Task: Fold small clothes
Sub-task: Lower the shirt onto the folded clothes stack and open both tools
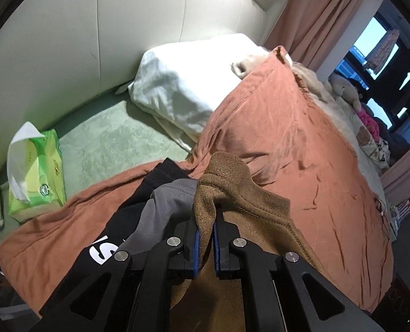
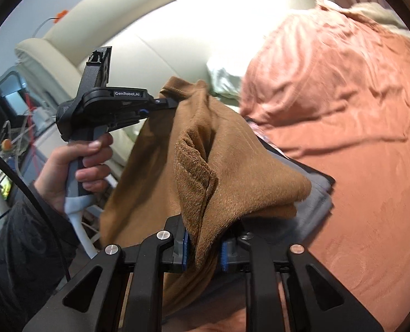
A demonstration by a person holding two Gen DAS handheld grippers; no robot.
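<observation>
Brown knit garment: soft, light, droopy. Left gripper & right gripper fingers both pinched narrow on its edge; best held at corners/hems.

A brown knitted garment is shown in one plain shade, its finely ribbed edge slightly darker. Beneath it a plain grey cloth garment is seen, and a black garment marked with bold white lettering. The bed is covered by a terracotta-orange quilt, unpatterned, over a pale green sheet. A white pillow is set against a cream padded headboard. A bright green tissue pack is printed with yellow panels. Salmon-pink curtains are seen. Both black grippers, left and right, are lined with blue pads.
</observation>
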